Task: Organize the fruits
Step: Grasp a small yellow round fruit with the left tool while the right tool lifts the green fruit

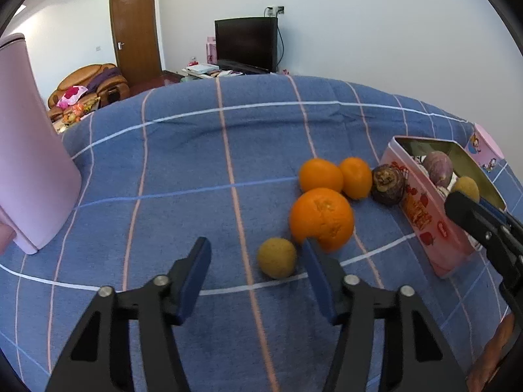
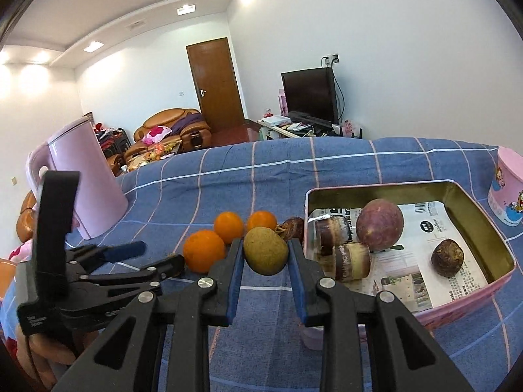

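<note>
My right gripper (image 2: 265, 254) is shut on a yellow-green round fruit (image 2: 265, 251), held above the blue checked cloth just left of the pink tin box (image 2: 474, 297). The box holds a purple round fruit (image 2: 379, 228), two cut brown stubs (image 2: 351, 261) and a dark brown fruit (image 2: 447, 258). My left gripper (image 1: 256, 254) is open above the cloth, near a second yellow-green fruit (image 1: 276, 257) and a large orange (image 1: 322, 218). Two smaller oranges (image 1: 321, 175) and a dark brown fruit (image 1: 388, 184) lie behind, beside the box (image 1: 425, 215).
A tall pink jug (image 1: 29, 150) stands at the left of the cloth-covered table (image 1: 196, 163). A pink cartoon cup (image 2: 508, 189) stands behind the box on the right. A sofa, door and TV are in the room beyond.
</note>
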`<state>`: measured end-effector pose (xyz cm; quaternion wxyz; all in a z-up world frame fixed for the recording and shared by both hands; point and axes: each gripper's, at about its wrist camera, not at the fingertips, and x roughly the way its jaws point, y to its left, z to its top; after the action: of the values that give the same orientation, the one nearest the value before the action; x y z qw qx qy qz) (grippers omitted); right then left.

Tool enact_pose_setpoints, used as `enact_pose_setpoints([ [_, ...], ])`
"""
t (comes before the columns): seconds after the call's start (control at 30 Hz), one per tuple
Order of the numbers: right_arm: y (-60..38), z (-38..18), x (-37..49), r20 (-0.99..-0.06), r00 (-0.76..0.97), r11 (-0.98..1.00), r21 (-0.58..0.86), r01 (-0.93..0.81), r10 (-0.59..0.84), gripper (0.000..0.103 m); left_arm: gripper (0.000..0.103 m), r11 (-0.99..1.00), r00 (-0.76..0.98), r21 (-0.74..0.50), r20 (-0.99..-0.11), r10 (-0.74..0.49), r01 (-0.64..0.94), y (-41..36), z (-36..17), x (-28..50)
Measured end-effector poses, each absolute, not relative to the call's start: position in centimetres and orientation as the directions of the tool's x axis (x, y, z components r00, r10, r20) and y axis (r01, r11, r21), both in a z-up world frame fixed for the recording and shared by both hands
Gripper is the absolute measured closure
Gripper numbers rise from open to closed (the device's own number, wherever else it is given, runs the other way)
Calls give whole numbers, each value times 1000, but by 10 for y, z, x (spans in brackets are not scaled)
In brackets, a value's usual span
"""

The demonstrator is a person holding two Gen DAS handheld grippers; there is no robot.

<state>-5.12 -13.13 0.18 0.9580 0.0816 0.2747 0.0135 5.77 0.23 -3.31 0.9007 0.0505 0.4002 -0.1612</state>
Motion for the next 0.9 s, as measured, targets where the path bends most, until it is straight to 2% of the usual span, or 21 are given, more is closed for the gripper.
enact_pose_setpoints([
  [0.1, -136, 4, -53, -521, 851, 985, 172, 23, 71, 74, 50, 946, 617, -53, -747, -250, 319, 0, -36, 63],
  [0.2, -138, 4, -54, -526, 848, 984, 178, 28, 71, 74, 59, 939, 609, -48, -749, -260, 341, -5, -37, 61],
  [0.3, -139, 3, -52, -532, 844, 982, 187, 31, 75, 74, 60, 936, 613, -21, -751, -247, 352, -10, -37, 59],
  [0.43, -138, 2, -49, -539, 839, 982, 187, 30, 77, 74, 60, 921, 555, -62, -782, -284, 384, -11, -43, 64],
  [0.53, -139, 0, -47, -545, 835, 982, 186, 30, 78, 74, 59, 921, 568, -28, -780, -263, 388, -16, -43, 61],
  [0.6, -139, -1, -47, -545, 835, 982, 187, 31, 77, 74, 64, 929, 572, -35, -779, -257, 369, -11, -42, 63],
  [0.7, -139, -1, -46, -545, 834, 982, 188, 27, 82, 74, 76, 937, 570, -76, -776, -270, 340, -1, -41, 67],
  [0.83, -138, -1, -49, -537, 840, 983, 181, 25, 78, 74, 76, 948, 596, -94, -758, -266, 304, 8, -38, 66],
  [0.9, -138, 2, -51, -522, 850, 985, 168, 25, 68, 74, 76, 960, 649, -86, -720, -245, 267, 14, -30, 59],
])
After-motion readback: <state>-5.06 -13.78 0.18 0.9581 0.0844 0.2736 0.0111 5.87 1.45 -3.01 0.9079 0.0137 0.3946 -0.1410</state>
